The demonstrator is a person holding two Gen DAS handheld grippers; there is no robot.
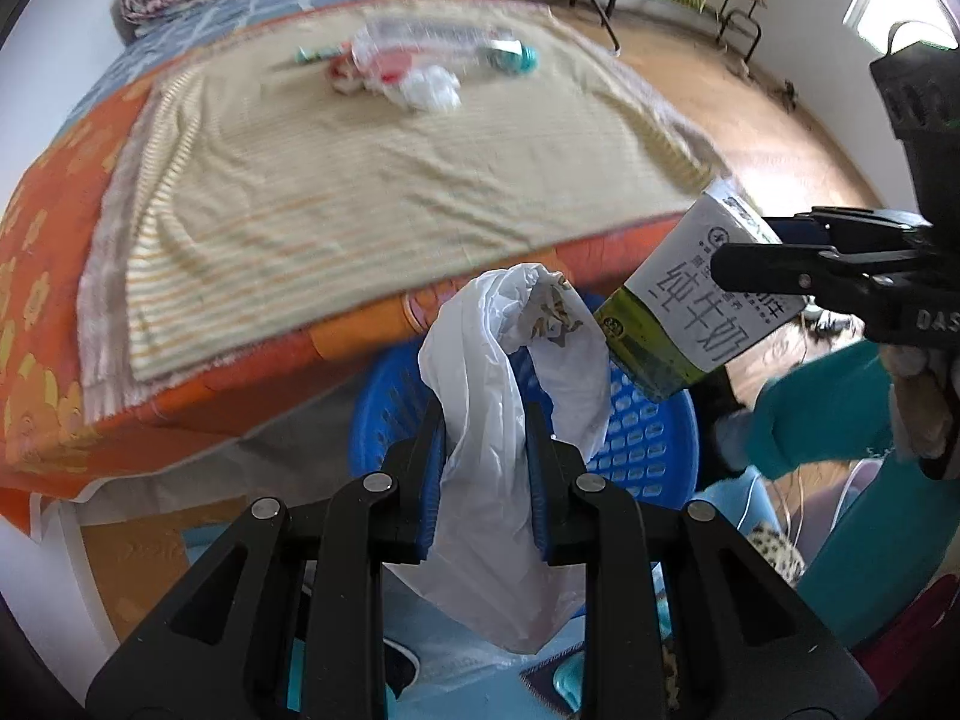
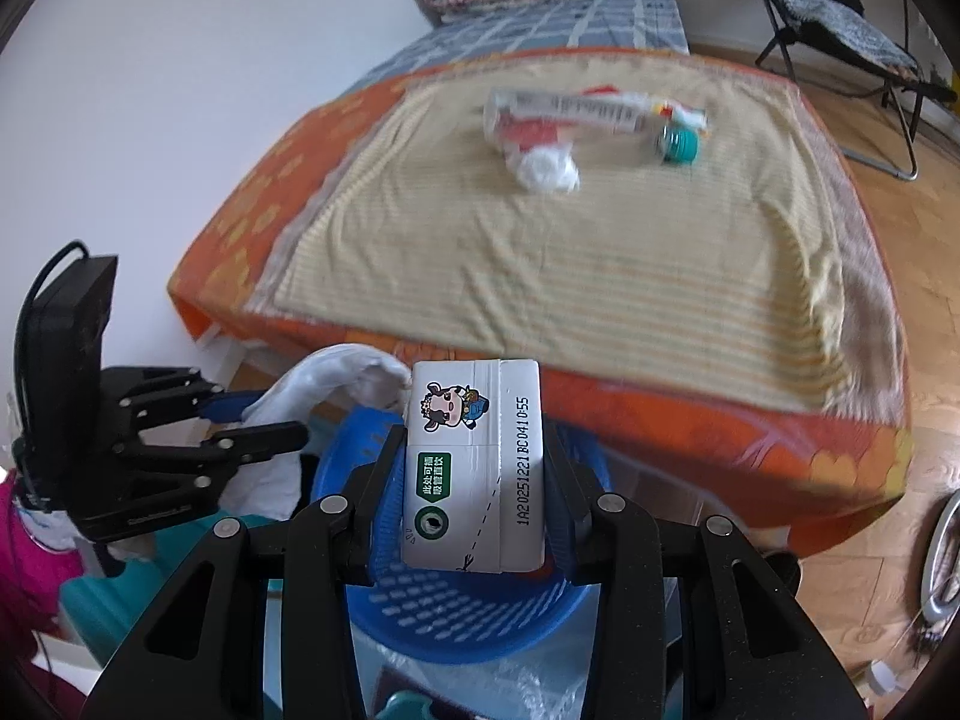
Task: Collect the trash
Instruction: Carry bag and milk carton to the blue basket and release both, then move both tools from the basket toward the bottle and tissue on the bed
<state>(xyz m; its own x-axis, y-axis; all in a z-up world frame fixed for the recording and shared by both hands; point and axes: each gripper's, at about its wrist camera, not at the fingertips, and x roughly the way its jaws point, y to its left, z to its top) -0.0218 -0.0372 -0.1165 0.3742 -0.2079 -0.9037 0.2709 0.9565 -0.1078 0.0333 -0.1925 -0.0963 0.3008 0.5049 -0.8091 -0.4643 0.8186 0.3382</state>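
Beyond both tools, the bed (image 2: 540,276) fills the far half of each view under an orange cover and a striped yellow cloth, with more trash at its far middle: a clear plastic bottle (image 2: 594,114) beside a crumpled white wad (image 2: 549,171). Near its front edge sits the blue basket (image 2: 468,612). Above the basket, the left tool (image 1: 487,426) pinches a white plastic bag (image 1: 510,420), and the right tool (image 2: 474,468) clamps 1 milk carton (image 2: 474,468).
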